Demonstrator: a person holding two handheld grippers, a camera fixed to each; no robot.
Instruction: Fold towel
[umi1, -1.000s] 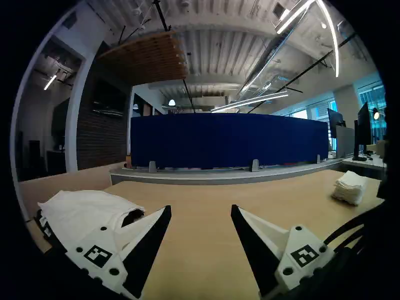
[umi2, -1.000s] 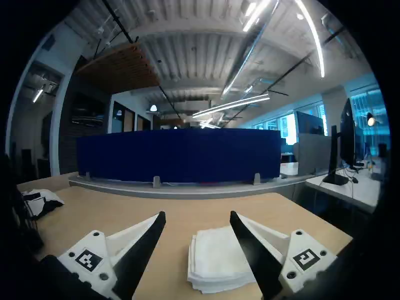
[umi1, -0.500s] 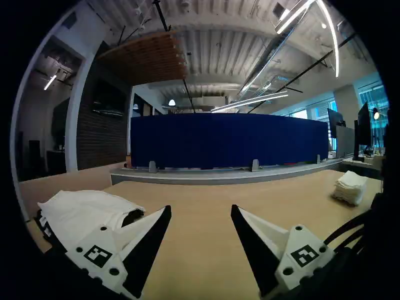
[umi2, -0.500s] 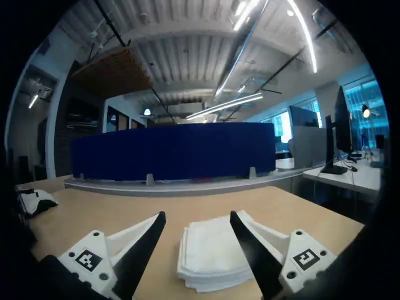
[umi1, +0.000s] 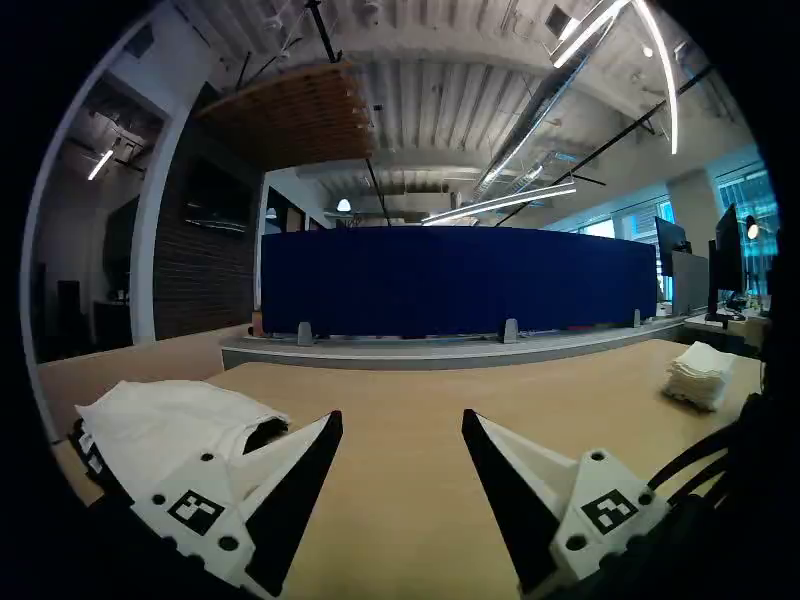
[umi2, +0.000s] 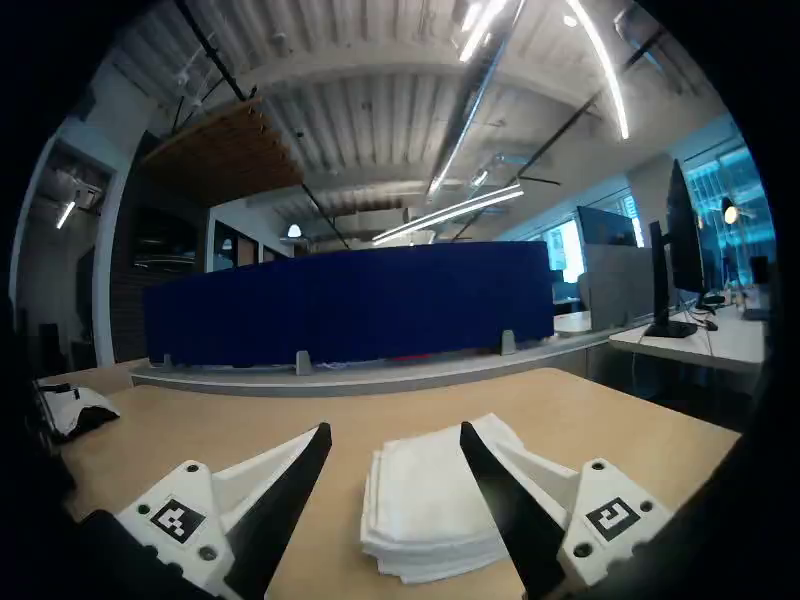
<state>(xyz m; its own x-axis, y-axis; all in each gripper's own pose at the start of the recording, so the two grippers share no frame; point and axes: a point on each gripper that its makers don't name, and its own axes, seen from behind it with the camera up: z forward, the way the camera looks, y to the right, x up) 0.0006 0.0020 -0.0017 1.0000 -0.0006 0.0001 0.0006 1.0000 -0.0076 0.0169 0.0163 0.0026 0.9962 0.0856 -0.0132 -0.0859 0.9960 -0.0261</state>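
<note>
Towel (umi1: 165, 425): it lies crumpled at the left end of the table (umi1: 420, 480), just beside our left finger. We think it waits there to be folded.
Left gripper (umi1: 400, 415): the jaws stand wide apart and hold nothing. It hovers low near the towel, probably ready to reach for it.
Table middle: bare wood, which we judge to be the folding place.
Stack (umi2: 430, 500): neat folded cloths at the right end, well apart from the towel, so finished ones seem to be gathered here.
Right gripper (umi2: 395, 428): the fingers are spread and empty, with the stack below and between them. We cannot tell whether they touch it.
</note>
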